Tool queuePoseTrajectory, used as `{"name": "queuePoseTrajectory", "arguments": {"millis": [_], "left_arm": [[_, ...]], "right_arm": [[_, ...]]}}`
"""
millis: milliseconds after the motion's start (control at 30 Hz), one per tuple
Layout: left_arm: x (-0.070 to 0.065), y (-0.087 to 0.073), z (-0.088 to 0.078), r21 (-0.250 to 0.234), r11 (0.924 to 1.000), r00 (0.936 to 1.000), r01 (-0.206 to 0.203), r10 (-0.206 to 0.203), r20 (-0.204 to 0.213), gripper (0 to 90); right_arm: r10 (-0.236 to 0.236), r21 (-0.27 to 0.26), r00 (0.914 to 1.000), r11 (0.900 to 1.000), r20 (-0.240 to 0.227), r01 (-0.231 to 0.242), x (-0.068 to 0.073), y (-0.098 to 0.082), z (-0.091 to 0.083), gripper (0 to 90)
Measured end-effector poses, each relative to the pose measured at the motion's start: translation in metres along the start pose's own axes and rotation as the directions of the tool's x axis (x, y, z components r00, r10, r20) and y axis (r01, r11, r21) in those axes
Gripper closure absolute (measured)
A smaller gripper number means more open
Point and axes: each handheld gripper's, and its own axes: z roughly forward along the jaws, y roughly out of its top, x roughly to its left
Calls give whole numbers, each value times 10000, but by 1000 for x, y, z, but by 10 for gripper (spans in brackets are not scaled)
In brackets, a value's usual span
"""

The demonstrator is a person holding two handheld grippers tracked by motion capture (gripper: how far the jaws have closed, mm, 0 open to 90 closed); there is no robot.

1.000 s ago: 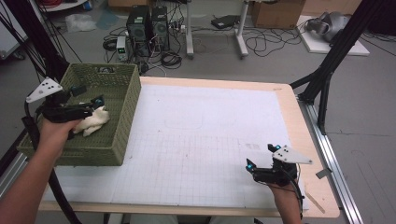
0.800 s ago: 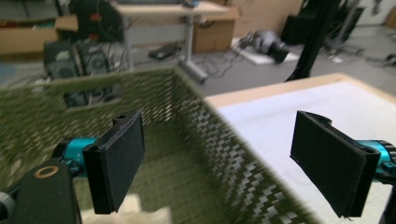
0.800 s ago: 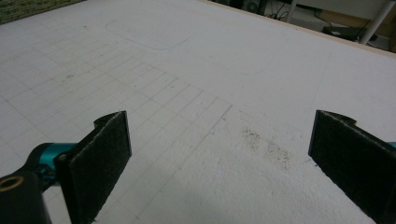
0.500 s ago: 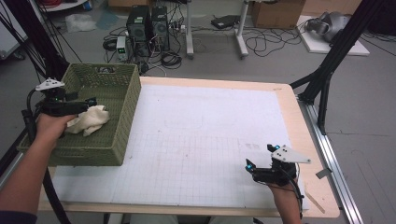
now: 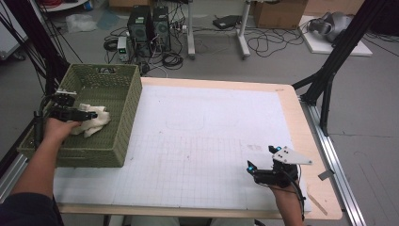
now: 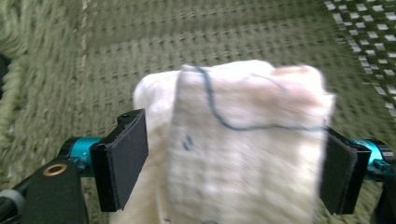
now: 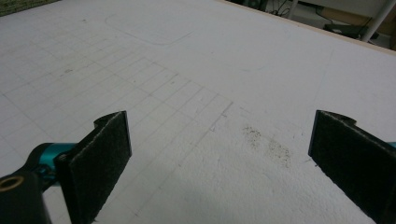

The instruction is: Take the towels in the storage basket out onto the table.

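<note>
A crumpled white cloth (image 5: 97, 124) with a thin dark thread on it lies inside the green woven basket (image 5: 133, 109) at the table's left. My left gripper (image 5: 94, 114) reaches into the basket from the left, over the cloth. In the left gripper view the cloth (image 6: 243, 140) fills the gap between the wide-apart jaws of the left gripper (image 6: 231, 168), above the basket's floor (image 6: 140, 42). My right gripper (image 5: 250, 167) rests near the table's front right, open, and in its own view the right gripper (image 7: 219, 158) has nothing between its pads.
A white gridded mat (image 5: 211, 132) covers the wooden table (image 5: 306, 141). On the floor behind stand computer towers (image 5: 148, 21), cables and table legs. Black frame struts (image 5: 329, 70) rise at the right, and others at the far left.
My left hand has shifted slightly over the basket while the cloth stays on the basket floor. The right gripper has not moved.
</note>
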Motion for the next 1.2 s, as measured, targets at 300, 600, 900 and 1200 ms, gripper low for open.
{"name": "queuePoseTrajectory", "arguments": {"millis": [300, 600, 900, 1200], "left_arm": [[-4, -7, 22, 1801, 9836, 9994, -131, 71, 335, 188], [-5, -9, 22, 2368, 9716, 9901, 4, -336, 1360, 403], [-7, -2, 5, 1593, 9865, 9876, -370, 118, 1563, 697], [-1, 4, -25, -560, 9979, 9884, 332, -244, 1502, 710]], "right_arm": [[0, 121, 10000, 9999, -32, 1, 0, -1, 0, 51], [145, 96, 9999, 9998, -79, -144, -1, -2, -2, 51], [263, -21, 9996, 9997, 44, -263, -3, -2, -6, 51], [295, -135, 9994, 9995, 165, -293, -4, -1, -9, 51]]}}
